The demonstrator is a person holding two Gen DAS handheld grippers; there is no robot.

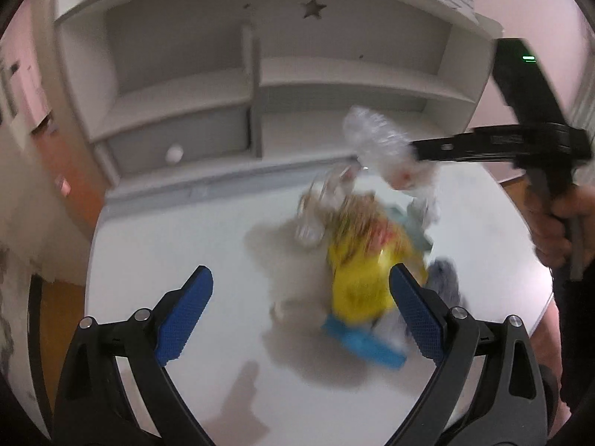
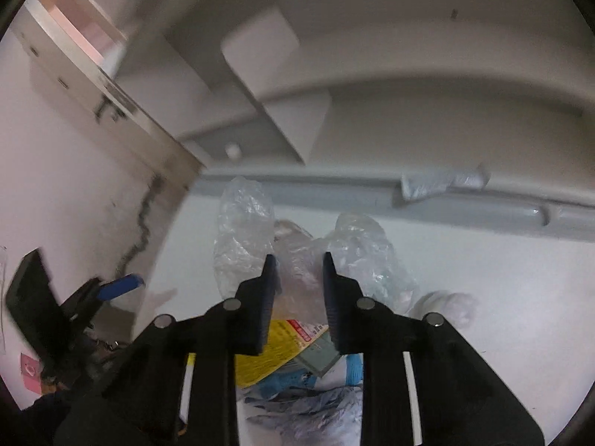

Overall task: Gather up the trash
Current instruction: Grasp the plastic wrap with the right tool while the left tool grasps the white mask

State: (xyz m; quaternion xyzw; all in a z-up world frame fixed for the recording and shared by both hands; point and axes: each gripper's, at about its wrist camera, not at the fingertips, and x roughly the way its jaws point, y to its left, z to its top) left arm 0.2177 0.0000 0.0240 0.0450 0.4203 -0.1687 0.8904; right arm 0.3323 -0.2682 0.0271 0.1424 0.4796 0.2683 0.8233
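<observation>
Right claw (image 2: 295,260), tilted downward over the desk (image 1: 167,260), is clamped on crumpled clear plastic (image 2: 297,260), while left claw (image 1: 301,290) is held wide apart above the trash pile (image 1: 360,282).

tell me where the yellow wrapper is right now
In the left wrist view the yellow wrapper lies in the trash pile on the white table, atop a blue packet, beside the left tool's right-hand finger.

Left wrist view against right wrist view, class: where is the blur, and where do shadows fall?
Left wrist view: the trash pile is motion-smeared, the left gripper sharp, soft shadows on the white table. Right wrist view: the clear plastic reads crisply; shelving bends with fisheye distortion.
</observation>
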